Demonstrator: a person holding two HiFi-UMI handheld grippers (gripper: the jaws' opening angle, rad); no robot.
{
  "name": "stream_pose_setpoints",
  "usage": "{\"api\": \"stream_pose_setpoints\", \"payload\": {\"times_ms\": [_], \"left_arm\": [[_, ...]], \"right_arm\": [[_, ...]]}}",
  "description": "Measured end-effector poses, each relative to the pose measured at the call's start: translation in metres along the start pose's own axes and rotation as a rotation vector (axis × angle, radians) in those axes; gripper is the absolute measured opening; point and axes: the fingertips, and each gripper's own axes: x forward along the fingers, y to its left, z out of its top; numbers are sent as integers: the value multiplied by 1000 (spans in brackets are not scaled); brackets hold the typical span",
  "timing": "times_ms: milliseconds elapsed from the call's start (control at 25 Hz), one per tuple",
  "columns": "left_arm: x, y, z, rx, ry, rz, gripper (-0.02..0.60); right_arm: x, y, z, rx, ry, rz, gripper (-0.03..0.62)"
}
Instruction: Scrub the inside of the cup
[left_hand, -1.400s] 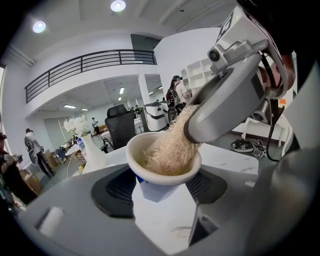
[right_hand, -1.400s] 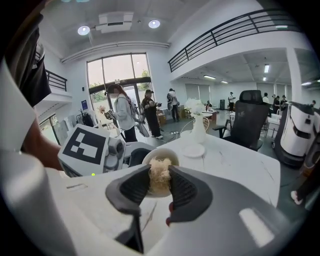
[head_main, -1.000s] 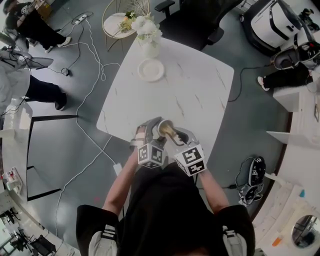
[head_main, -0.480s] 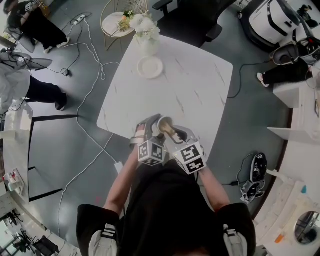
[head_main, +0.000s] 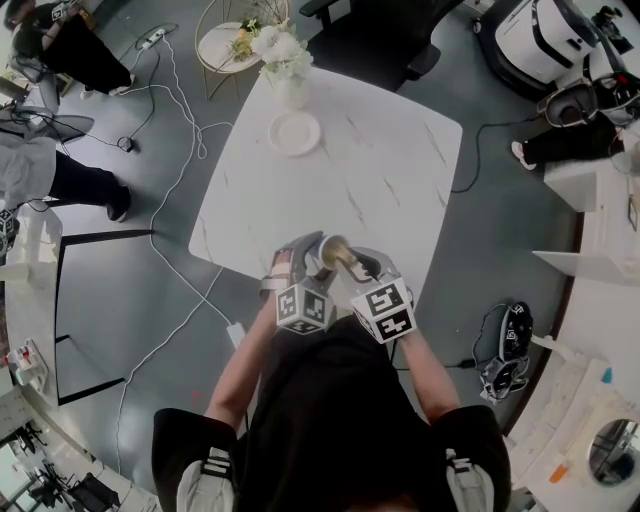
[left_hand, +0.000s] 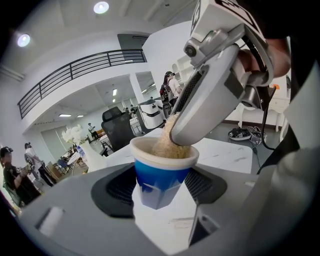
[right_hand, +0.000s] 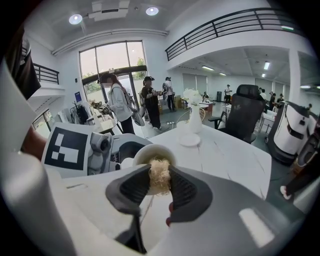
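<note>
A blue cup (left_hand: 161, 176) with a white rim is clamped between the dark pads of my left gripper (left_hand: 160, 185) and held tilted above the table's near edge. My right gripper (right_hand: 159, 182) is shut on a tan fibrous scrubber (right_hand: 160, 175), and the scrubber's tip reaches into the cup's mouth (right_hand: 152, 152). In the left gripper view the scrubber (left_hand: 170, 142) fills the cup's opening under the right gripper's jaws. In the head view the cup (head_main: 332, 250) sits between the left gripper (head_main: 305, 262) and the right gripper (head_main: 358, 268).
The white marble table (head_main: 380, 170) carries a white plate (head_main: 295, 132) and a vase of white flowers (head_main: 283, 58) at its far end. A black chair (head_main: 385, 40) stands beyond. Cables (head_main: 180, 110) trail on the floor to the left, where people (head_main: 60, 180) stand.
Both grippers and the cup have kept their place near the table's front edge; the right gripper with the scrubber has shifted slightly against the cup. The head view has drifted a little.
</note>
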Motion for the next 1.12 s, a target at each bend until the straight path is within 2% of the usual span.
{"api": "stream_pose_setpoints", "payload": {"times_ms": [480,680,1120], "left_arm": [[9,-3,16,29,-27,-23,311],[9,-2,18,25,-30,-22,311],[10,-18,21,44,-46,-58,311]], "right_arm": [[-3,2,5,-9,-16,10,106],[-4,1,-2,22,2,28,104],[-11,-16,-12,53,29,-10,104]]}}
